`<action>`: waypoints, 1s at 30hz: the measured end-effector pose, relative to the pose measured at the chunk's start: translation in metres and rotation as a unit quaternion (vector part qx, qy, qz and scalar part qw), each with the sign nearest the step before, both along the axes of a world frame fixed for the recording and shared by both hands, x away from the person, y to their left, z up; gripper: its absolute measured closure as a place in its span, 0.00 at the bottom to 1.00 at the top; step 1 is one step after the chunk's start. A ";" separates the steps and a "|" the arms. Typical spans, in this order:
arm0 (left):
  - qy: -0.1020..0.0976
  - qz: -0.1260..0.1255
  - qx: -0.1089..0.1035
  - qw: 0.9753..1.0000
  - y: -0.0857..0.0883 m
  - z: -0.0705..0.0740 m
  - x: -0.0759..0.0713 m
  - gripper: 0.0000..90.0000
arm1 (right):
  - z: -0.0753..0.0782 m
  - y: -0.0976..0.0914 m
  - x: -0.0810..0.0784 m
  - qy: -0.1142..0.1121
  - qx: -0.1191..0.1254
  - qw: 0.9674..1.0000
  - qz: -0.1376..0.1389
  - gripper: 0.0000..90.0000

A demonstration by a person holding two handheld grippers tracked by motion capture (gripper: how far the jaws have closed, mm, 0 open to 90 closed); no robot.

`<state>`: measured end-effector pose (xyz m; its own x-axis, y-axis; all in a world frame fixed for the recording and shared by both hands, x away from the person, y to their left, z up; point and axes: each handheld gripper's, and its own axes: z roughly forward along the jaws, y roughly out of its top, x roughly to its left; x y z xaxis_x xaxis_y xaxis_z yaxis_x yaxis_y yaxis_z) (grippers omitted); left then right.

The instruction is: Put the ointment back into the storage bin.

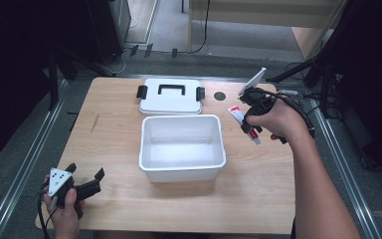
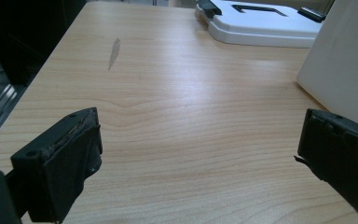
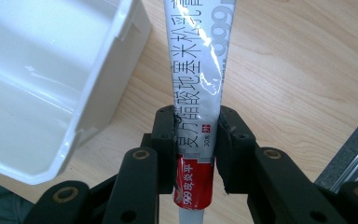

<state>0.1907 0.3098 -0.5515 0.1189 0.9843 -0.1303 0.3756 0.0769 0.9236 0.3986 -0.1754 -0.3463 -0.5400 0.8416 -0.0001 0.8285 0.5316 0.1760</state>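
At the table's near left corner, the left gripper [image 1: 87, 185] rests low over the wood in the person's left hand [image 1: 62, 209], jaws spread wide with nothing between them, as the left gripper view confirms. Further right, the open white storage box [image 1: 181, 148] sits mid-table, its inside bare, and its white lid [image 1: 170, 96] with black handle and black latches lies flat just behind it. To the right of the box, the right gripper [image 1: 247, 119] is clenched on an ointment tube [image 1: 242, 123], white with a red band and printed characters; in the right gripper view the pads [image 3: 164, 140] press its lower end from both sides and the tube [image 3: 196, 88] hangs clear above the tabletop, just beside the box wall [image 3: 98, 84].

Judging by this, the pick-up is done; carrying the tube over the rim and letting it go into the box is left, and probably fitting the lid afterwards.

The table [image 1: 109, 134] is pale wood-grain laminate with one small grey scuff [image 2: 114, 52] at its left. Around it run grey floor, metal rails, dark stands and trailing cables.
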 end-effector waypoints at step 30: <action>0.004 -0.002 -0.005 1.000 0.001 0.000 0.001 0.00 | -0.004 0.088 -0.005 0.019 0.033 0.996 0.085 0.80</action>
<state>0.1915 0.3111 -0.5515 0.1218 0.9826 -0.1406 0.3831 0.0841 0.9199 0.3939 -0.0878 -0.3499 -0.6732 0.7355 0.0760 0.7343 0.6529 0.1857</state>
